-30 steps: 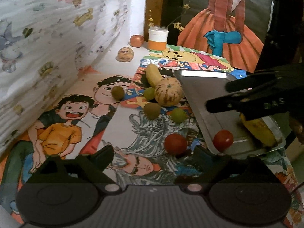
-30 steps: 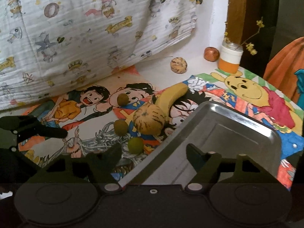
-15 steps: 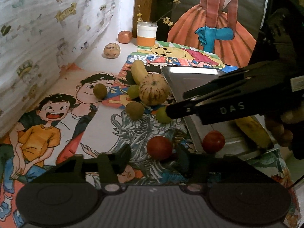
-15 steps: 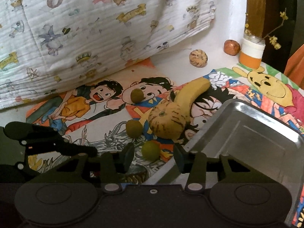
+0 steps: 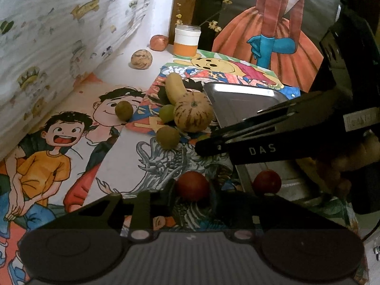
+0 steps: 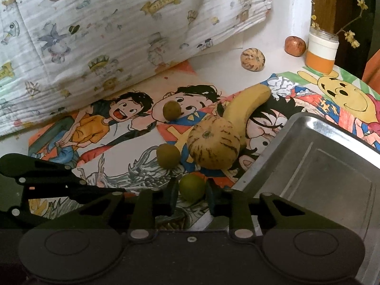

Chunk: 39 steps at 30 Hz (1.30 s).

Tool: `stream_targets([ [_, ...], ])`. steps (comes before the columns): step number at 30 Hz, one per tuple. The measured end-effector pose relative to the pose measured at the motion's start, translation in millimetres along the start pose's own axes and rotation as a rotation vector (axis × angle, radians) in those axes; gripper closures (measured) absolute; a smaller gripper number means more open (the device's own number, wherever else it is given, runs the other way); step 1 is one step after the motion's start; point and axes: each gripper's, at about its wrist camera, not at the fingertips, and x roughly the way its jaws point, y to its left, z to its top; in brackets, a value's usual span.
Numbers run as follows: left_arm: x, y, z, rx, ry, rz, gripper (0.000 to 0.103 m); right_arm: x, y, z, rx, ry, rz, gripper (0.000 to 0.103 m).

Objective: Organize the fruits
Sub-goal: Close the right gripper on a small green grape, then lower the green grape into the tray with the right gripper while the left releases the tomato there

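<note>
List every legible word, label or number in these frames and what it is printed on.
"DAS": white letters on the side of the right gripper, seen from the left wrist.
Pale label further back on that gripper: too blurred to read.
Yellow banner printed on the hanging cloth: lettering too small to read.

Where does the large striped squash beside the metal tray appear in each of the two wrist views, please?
Left wrist view: the striped squash sits at centre, just left of the metal tray.
Right wrist view: centre, the striped squash left of the tray.
Shared landmark: the orange-and-white jar at the back.
</note>
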Motion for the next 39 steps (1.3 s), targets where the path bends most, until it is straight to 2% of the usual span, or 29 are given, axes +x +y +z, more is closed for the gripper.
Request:
stream_targets([
  [10,-1,2,1,-0.033,0.001,0.008,0.072,1,-4,-5,0.038,-0.007,0.018,0.077],
  [17,-4,3,5,-0.062,-0.007,0.012,0.072,-30,-15,-13,0.120,-0.097,0.021,0.077],
  [27,-5,-17,22,-0.049,-0.039,-0.007,0.072,-88,-49,-49,0.261,-0.211,-0.108,0.077],
  [39,17,-60,36,0.024,-0.016,-0.064,0.072,-116,-80,-98,0.409,-0.232,-0.208,0.077],
])
